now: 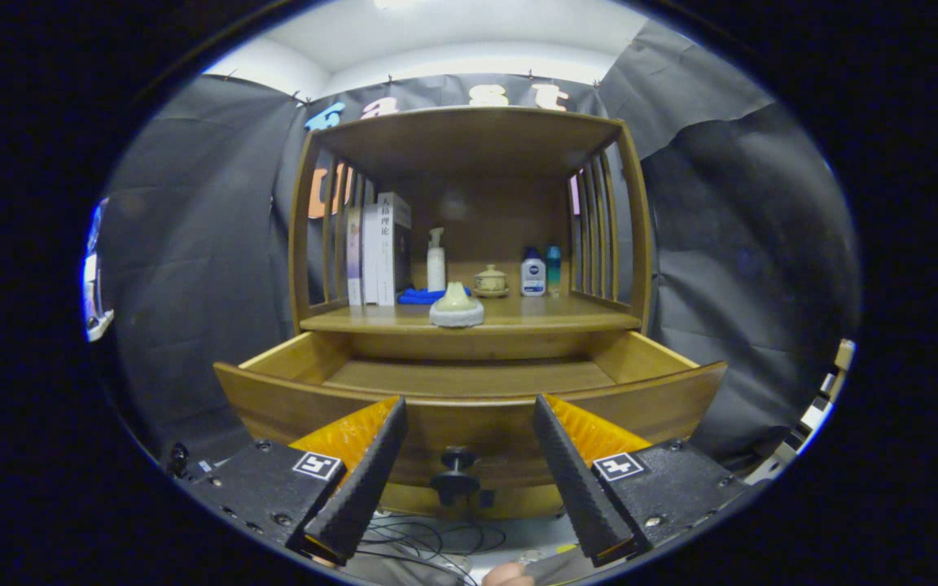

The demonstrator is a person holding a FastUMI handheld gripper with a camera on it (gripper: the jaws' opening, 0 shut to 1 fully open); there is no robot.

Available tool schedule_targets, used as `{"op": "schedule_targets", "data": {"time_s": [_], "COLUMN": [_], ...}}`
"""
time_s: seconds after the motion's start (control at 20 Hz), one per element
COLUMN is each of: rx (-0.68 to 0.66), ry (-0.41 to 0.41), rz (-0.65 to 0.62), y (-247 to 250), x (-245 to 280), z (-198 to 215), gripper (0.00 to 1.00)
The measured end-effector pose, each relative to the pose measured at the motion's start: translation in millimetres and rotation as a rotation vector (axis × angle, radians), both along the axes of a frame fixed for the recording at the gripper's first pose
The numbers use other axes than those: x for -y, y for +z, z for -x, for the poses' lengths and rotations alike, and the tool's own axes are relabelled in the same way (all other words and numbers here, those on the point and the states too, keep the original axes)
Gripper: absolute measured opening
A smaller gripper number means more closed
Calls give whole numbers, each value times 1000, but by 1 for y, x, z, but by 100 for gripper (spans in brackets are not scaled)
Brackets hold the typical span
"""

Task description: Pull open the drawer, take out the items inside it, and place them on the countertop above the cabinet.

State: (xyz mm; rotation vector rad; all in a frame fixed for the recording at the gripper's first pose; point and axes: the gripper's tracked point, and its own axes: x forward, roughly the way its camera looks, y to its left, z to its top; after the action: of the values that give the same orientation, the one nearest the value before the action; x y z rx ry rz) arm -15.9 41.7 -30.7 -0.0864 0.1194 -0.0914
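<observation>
The wooden drawer [469,407] stands pulled out toward me, its bare wooden floor showing. Its dark knob [455,476] sits on the drawer front, between my fingers. My gripper [469,411] is open, fingers spread wide in front of the drawer front and holding nothing. On the countertop [567,316] above the drawer, near its front edge, rests a pale green dome-shaped item [457,308].
On the countertop further back stand several books [379,248], a white pump bottle [436,260], a blue cloth [416,296], a small lidded ceramic jar [490,281] and two small bottles [541,273]. Slatted side walls and a top shelf enclose the countertop. Cables [428,541] lie on the floor below.
</observation>
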Motion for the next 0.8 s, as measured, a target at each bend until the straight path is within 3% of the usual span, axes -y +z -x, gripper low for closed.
{"op": "schedule_targets", "data": {"time_s": [0.45, 0.8], "rx": [10, 0], "ry": [-20, -52], "rz": [14, 101], "y": [-22, -29], "x": [1, 2], "z": [-21, -29], "gripper": [98, 99]}}
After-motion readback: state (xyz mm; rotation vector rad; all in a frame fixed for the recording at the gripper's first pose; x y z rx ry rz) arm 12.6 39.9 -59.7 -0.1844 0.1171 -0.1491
